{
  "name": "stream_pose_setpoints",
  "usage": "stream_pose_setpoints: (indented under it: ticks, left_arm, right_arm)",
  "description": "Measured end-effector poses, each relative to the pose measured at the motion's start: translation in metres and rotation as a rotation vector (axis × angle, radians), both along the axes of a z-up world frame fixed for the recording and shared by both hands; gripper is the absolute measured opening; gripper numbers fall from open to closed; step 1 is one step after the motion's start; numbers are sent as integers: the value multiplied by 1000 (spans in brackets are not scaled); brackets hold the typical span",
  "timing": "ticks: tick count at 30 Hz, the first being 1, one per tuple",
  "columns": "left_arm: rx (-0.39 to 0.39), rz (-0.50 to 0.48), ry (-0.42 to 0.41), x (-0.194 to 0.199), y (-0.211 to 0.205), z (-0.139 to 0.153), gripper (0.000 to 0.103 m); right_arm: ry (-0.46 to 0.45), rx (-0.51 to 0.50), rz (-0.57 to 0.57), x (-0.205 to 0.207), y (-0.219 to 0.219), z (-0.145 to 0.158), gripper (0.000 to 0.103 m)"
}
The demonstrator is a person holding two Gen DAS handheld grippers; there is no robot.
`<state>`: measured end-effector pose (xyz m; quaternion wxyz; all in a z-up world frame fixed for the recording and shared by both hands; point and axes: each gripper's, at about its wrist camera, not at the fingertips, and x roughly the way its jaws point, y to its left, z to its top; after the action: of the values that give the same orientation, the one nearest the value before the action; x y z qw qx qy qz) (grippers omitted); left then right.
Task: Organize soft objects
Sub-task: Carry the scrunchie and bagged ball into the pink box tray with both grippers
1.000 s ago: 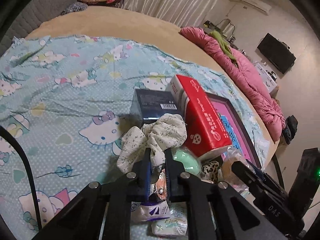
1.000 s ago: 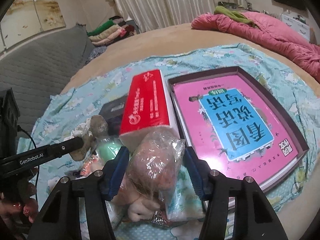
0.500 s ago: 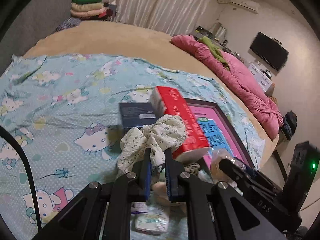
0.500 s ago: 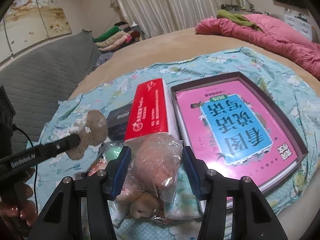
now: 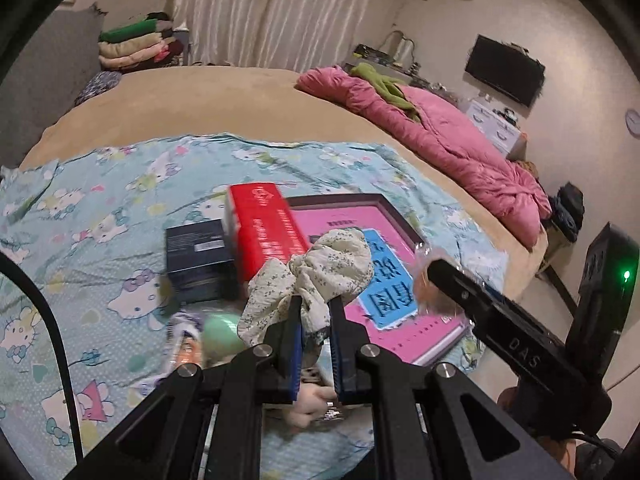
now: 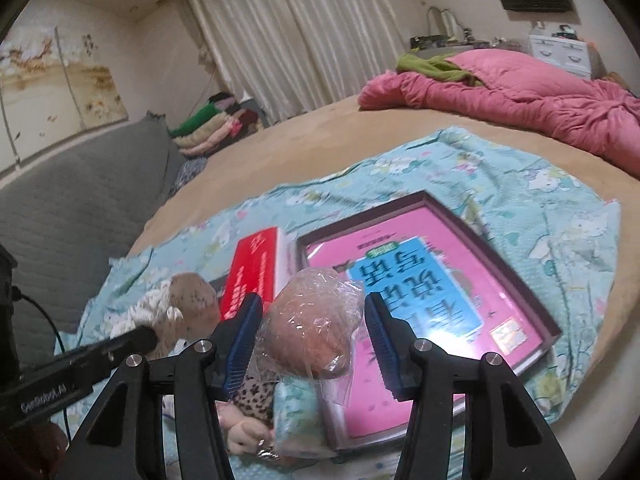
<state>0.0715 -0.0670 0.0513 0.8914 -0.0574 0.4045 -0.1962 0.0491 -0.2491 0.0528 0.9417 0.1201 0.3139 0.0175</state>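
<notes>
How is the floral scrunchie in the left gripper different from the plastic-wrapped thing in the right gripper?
The floral scrunchie is bare cream cloth with small dark flowers; the wrapped item is brownish pink and sealed in crinkly clear plastic. The scrunchie is pinched thin between nearly closed jaws of the left gripper; the wrapped item fills a much wider gap in the right gripper. Both are soft and held above the patterned sheet.

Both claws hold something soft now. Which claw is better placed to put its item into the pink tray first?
Probably the right claw: its plastic-wrapped toy hangs at the pink tray edge. The left claw, holding the floral scrunchie, sits farther left.
</notes>
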Motion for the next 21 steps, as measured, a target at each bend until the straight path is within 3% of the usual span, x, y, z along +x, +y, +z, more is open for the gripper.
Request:
stream_pose_setpoints:
  ticks: [10, 21]
  left_arm:
    - [51, -83, 0, -1, -66, 3, 12]
    - [139, -154, 53, 12, -119, -26, 12]
  right_arm:
    - [-42, 19, -98, -12, -51, 10, 54]
    - [-26, 24, -152, -12, -87, 5, 54]
